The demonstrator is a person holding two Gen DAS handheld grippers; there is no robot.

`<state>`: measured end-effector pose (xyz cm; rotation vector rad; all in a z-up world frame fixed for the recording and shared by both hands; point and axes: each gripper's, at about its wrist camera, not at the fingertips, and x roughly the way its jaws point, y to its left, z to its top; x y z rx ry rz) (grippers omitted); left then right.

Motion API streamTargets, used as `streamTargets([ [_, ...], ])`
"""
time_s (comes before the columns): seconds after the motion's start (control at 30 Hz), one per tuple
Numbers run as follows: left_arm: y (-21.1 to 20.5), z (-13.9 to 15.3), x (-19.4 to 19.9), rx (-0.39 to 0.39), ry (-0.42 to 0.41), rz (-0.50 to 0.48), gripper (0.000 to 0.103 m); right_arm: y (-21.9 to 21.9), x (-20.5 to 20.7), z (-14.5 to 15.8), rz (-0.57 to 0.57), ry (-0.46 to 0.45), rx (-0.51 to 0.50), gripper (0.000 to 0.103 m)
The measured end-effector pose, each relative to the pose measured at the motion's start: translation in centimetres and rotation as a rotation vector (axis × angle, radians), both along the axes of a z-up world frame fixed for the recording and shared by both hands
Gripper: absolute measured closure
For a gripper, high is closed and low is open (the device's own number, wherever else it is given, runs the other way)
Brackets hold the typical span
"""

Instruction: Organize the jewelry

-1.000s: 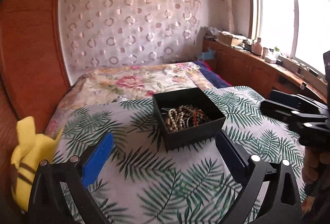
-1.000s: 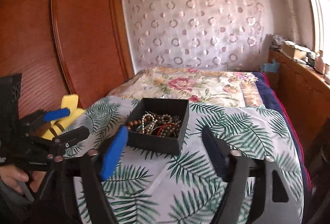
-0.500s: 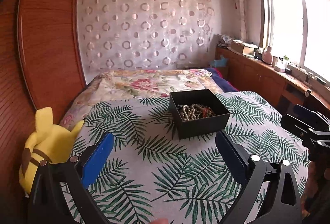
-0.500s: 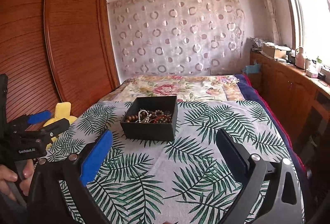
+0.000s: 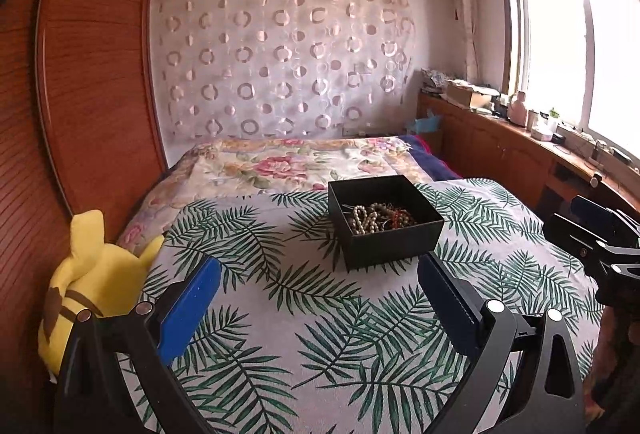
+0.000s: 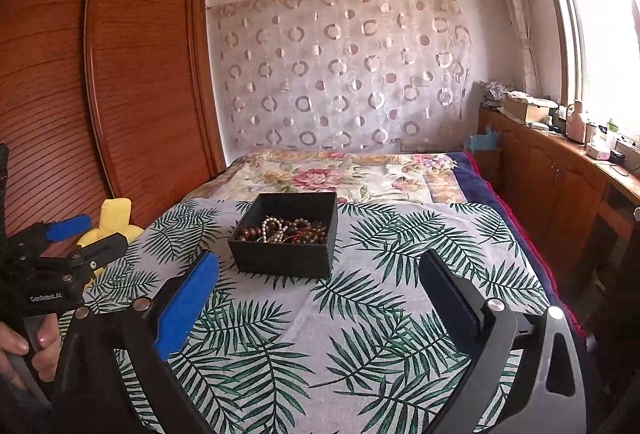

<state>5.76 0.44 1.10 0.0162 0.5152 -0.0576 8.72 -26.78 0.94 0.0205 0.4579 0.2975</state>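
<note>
A bed (image 6: 516, 266) carries a palm-leaf cloth (image 6: 360, 322); the black jewelry box (image 6: 286, 260) sits near the cloth's far edge, a floral quilt (image 6: 340, 174) beyond.

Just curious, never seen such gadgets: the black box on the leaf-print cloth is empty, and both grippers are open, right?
Not quite: the black box on the leaf-print cloth holds bead jewelry, as the right wrist view shows. The left gripper and right gripper are indeed open.
</note>
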Motion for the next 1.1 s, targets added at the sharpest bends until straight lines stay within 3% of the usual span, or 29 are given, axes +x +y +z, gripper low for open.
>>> streamTargets([
  [1.1, -0.06, 0.48, -0.29, -0.001, -0.006, -0.001, 0.008, -0.12, 0.05, -0.02, -0.007, -0.001, 0.000, 0.002],
])
